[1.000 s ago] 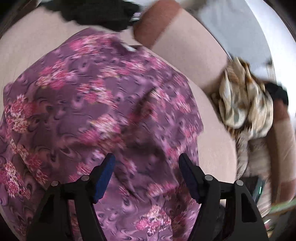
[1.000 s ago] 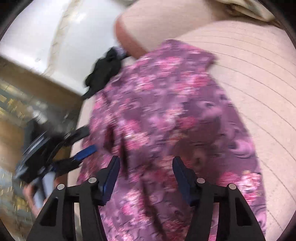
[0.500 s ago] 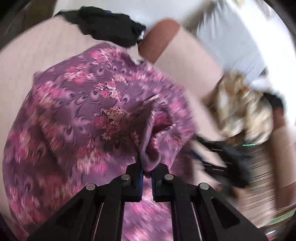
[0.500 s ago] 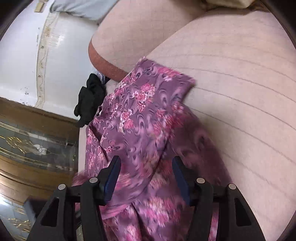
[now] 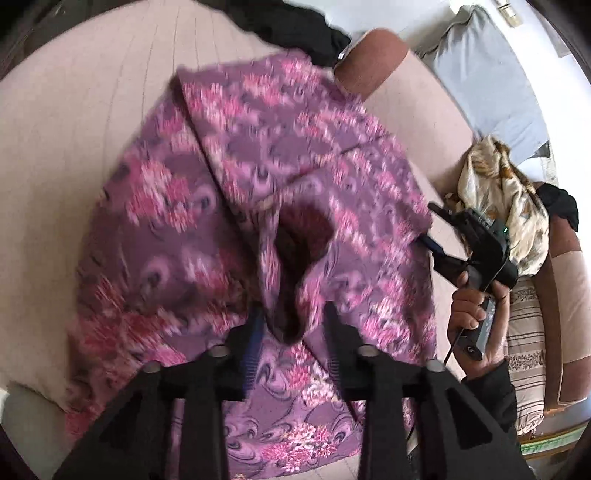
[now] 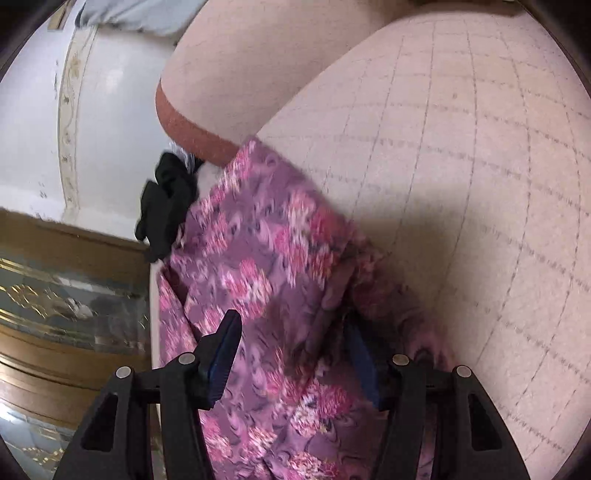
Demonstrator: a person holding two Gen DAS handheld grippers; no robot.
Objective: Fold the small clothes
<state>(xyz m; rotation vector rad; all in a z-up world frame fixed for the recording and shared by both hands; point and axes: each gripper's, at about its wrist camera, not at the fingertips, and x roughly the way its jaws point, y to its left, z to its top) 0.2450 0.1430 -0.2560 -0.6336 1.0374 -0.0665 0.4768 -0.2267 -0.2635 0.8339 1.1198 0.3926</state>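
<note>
Looking through the left wrist view, we see the left gripper (image 5: 291,332) opening, a raised fold of the purple floral garment (image 5: 258,206) between its jaws on the sofa cushion (image 5: 74,110); we let it drop cleanly. In the right wrist view, the right gripper (image 6: 295,354) stands spread over the cloth, and we should grip an edge squarely.

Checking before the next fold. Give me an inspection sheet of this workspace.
Surface: pink sofa cushion, grid-stitched.
Job's things: purple floral garment spread on it, a fold raised in the middle.
Clutter: black cloth behind the garment; patterned cloth and striped cushion at right.
Grippers: left gripper jaws opening, the raised fold between them; right gripper open over the garment.
Cables: thin wire under the right hand.
Surroundings: white wall, blue pillow.
</note>
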